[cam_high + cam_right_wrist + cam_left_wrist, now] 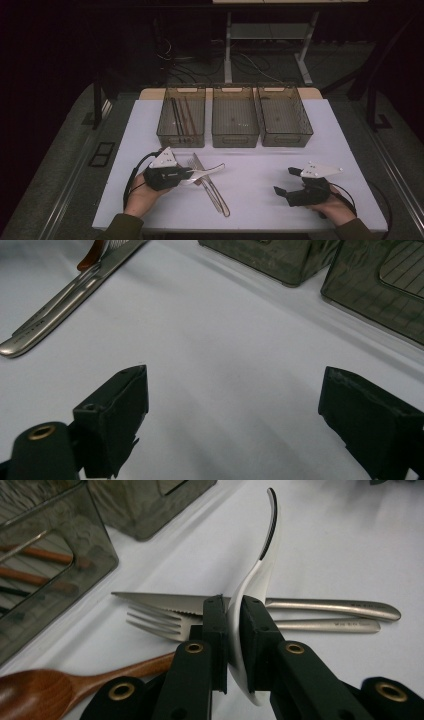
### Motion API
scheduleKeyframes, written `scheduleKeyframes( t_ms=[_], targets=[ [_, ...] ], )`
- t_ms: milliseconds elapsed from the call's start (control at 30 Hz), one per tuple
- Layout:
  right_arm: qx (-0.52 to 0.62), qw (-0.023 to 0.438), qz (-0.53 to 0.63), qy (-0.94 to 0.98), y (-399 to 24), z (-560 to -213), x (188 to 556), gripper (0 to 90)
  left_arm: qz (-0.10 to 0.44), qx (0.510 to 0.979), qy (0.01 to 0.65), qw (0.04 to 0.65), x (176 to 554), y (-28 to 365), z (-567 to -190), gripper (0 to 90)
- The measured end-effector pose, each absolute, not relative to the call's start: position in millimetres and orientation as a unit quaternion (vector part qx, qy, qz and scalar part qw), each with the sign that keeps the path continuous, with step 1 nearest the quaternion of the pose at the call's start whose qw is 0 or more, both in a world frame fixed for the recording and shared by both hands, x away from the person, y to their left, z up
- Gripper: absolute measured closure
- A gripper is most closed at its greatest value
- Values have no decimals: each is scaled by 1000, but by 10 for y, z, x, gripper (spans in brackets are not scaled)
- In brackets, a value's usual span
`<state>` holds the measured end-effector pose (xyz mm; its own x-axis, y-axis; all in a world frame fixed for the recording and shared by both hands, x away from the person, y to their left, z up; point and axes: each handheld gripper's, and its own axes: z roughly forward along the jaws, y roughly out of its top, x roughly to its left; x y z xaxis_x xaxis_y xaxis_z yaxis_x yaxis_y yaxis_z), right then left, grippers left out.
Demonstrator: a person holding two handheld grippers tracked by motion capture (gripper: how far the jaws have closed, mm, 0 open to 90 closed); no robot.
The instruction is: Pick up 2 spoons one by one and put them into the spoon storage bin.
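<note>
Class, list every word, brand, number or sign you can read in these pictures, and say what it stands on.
Knife handle: a small engraved mark, too small to read.
Fork handle: a similar engraved mark, too blurred to read.
In the right gripper view a handle bears the same kind of mark, also unreadable.
Nothing else carries text.

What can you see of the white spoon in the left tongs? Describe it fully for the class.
The white spoon looks like glossy plastic or ceramic, with a dark edge along its curved handle. The left tongs are shut on its bowl, which stands on edge between the black pads. It is held above a steel knife and fork on the white table.
</note>
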<state>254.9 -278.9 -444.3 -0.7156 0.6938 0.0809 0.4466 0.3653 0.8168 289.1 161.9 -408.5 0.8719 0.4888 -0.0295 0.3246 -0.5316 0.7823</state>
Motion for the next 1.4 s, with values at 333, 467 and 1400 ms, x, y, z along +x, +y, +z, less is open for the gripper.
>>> scheduleKeyframes(
  t_ms=[333, 467, 1400],
  targets=[
    [352, 140, 442, 813, -2794, -4441, 2550, 128, 100, 867, 223, 435, 2998, 1551, -4056, 818],
    [352, 141, 443, 813, -2796, -4439, 2549, 128, 102, 864, 225, 439, 3055, 1513, -4025, 818],
    [353, 139, 443, 812, -2796, -4441, 2552, 128, 126, 846, 234, 462, 3431, 1222, -3803, 818]
  ],
)
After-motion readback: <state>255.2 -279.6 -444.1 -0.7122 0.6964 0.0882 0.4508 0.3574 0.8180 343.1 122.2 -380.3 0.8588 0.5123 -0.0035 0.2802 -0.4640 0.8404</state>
